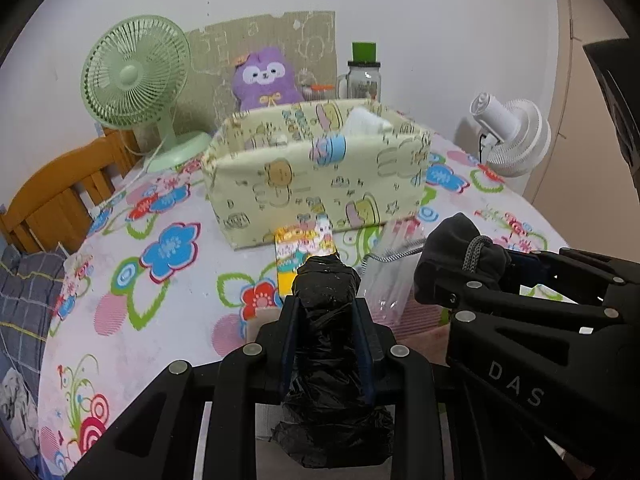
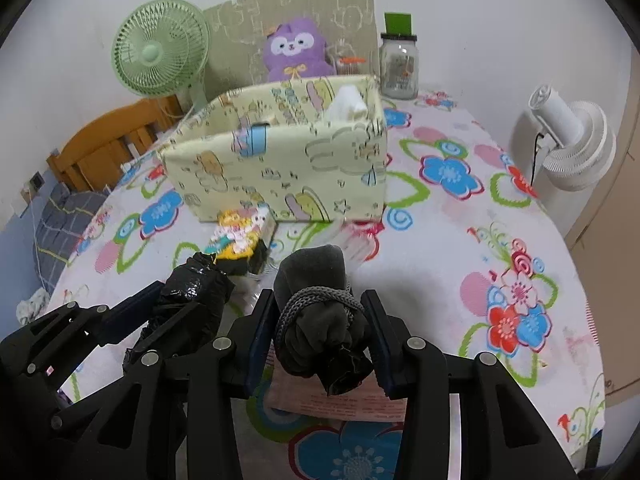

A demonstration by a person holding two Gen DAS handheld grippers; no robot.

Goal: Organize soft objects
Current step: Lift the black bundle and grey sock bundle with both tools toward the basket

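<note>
My left gripper (image 1: 326,298) is shut on a crumpled black plastic bundle (image 1: 324,280), which sticks out past the fingertips. Beside it on the right, my right gripper (image 2: 318,300) is shut on a dark grey drawstring pouch (image 2: 312,276) with a grey cord wound round it; the same pouch (image 1: 456,240) also shows in the left wrist view. Both are held just above the flowered tablecloth (image 2: 460,240). Ahead stands an open pale yellow fabric box (image 1: 320,172) with cartoon prints, holding a white item (image 1: 366,122). A colourful packet (image 1: 304,244) lies in front of the box.
A clear plastic bag (image 1: 384,280) and a pink packet (image 2: 340,404) lie under the grippers. Behind the box are a purple plush toy (image 1: 266,78), a green fan (image 1: 134,76) and a glass jar (image 1: 362,76). A white fan (image 1: 512,132) stands right, a wooden frame (image 1: 60,196) left.
</note>
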